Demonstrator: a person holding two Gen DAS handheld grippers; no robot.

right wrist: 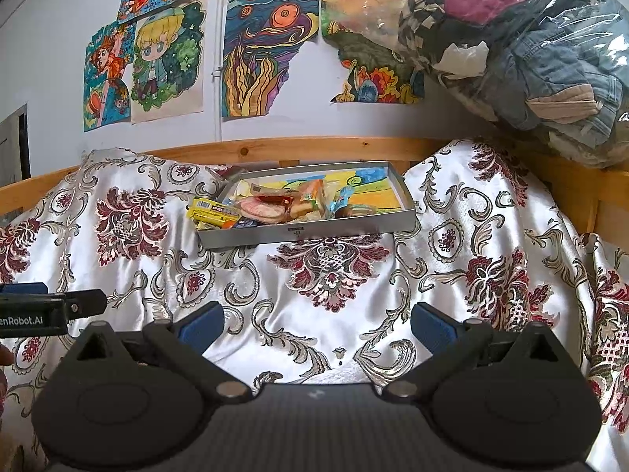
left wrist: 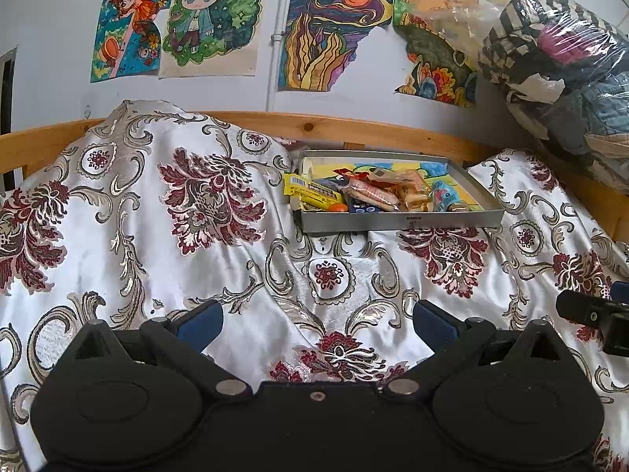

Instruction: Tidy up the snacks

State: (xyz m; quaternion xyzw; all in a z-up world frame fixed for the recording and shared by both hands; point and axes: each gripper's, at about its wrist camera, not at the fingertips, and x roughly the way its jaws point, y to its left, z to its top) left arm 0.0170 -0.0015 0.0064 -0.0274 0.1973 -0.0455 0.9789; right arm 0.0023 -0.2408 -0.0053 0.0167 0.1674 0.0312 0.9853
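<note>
Snacks [left wrist: 377,192] piled together in the tray [left wrist: 401,223], lower ones covered, labels too small to read. Clothes bag [left wrist: 566,70] cut by the right edge. Right gripper [left wrist: 593,314] only partly in frame in the left wrist view. Wall drawings [right wrist: 267,55] cropped at top.

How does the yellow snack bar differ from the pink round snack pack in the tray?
The yellow snack bar is long and flat; the pink round snack pack is oval. The bar sticks out over the left rim of the tray; the pink pack lies fully inside. Both are wrapped, and neither tool touches them.
</note>
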